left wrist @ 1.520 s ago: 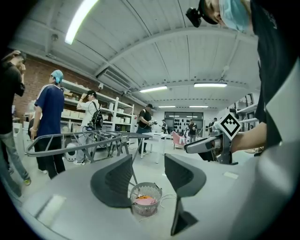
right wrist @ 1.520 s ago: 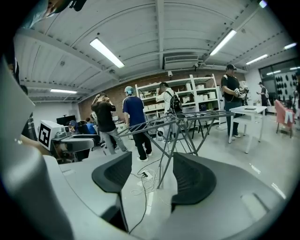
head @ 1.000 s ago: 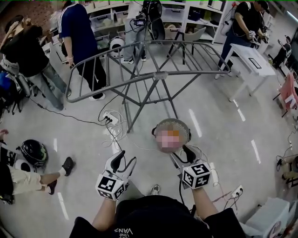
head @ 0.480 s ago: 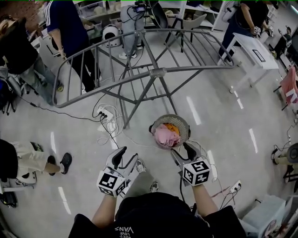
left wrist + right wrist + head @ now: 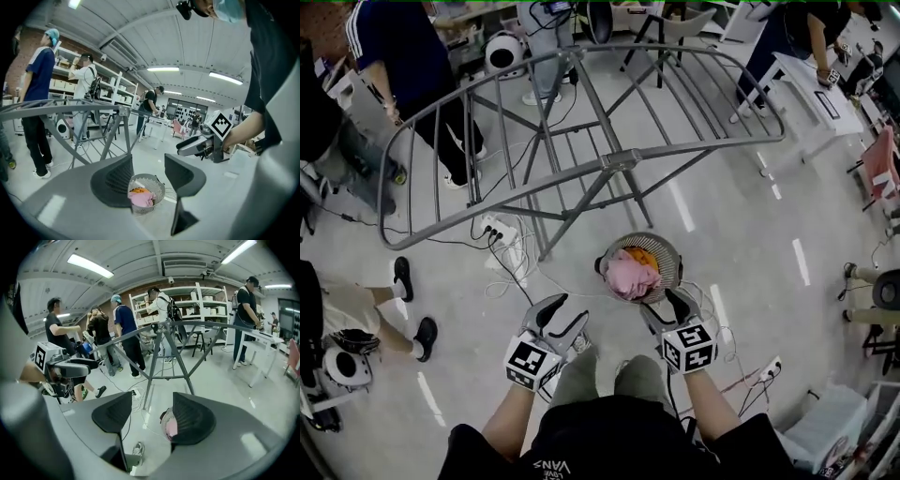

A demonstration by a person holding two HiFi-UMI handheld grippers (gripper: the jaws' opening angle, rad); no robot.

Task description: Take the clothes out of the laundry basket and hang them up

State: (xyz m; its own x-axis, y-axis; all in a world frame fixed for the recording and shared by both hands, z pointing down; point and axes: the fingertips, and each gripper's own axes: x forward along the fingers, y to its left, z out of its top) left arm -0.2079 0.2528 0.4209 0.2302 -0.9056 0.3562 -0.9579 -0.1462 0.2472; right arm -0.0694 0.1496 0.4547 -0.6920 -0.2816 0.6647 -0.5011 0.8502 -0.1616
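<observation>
We hold our left tool (image 5: 561, 316) and our right tool (image 5: 666, 307) side by side, low in front of us. Both tip down at the floor (image 5: 741, 234), the right one a bit more. The jaws of both stand apart with nothing in them. Just past the tips of the right tool, and a little to the right of the left tool, the laundry basket (image 5: 673, 257) sits on the floor. A pink cloth (image 5: 628, 275) lies on top inside it, with an orange cloth (image 5: 641, 255) behind it. We think the best way is to go down slowly and pinch a loose fold of the pink cloth with one tool. Then we lift straight up, so the light basket does not tip. Far beyond the basket stands the drying rack (image 5: 609, 159), with nothing hanging on it yet.
</observation>
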